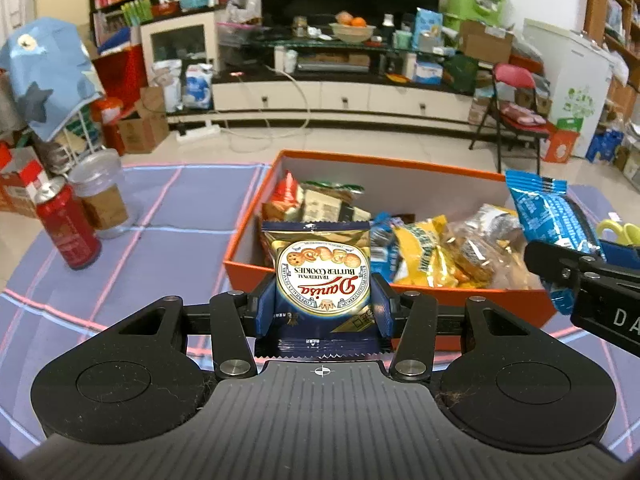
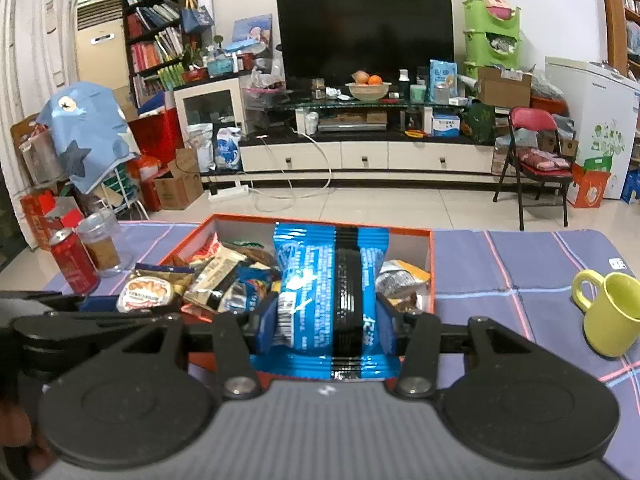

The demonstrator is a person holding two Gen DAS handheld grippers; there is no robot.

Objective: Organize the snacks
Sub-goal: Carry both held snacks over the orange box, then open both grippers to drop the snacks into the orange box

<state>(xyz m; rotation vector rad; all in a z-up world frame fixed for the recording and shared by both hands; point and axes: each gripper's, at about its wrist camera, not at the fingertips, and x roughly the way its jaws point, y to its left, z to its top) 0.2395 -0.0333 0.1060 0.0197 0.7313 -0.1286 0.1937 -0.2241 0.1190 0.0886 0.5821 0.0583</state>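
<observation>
My left gripper (image 1: 323,310) is shut on a gold and navy Danisa butter cookie packet (image 1: 323,276), held at the near edge of the orange snack box (image 1: 248,276). The box holds several snack packets (image 1: 432,252). My right gripper (image 2: 326,322) is shut on a blue snack packet (image 2: 320,292) with a black stripe, held over the near edge of the same box (image 2: 430,256). The blue packet (image 1: 548,216) and the right gripper's black body show at the right of the left wrist view. The cookie packet (image 2: 146,294) shows at the left of the right wrist view.
A red soda can (image 1: 66,228) and a clear plastic jar (image 1: 100,196) stand left of the box on the purple checked tablecloth (image 1: 172,216). A yellow-green mug (image 2: 608,312) stands to the right. A TV stand and a red folding chair (image 2: 536,152) are beyond the table.
</observation>
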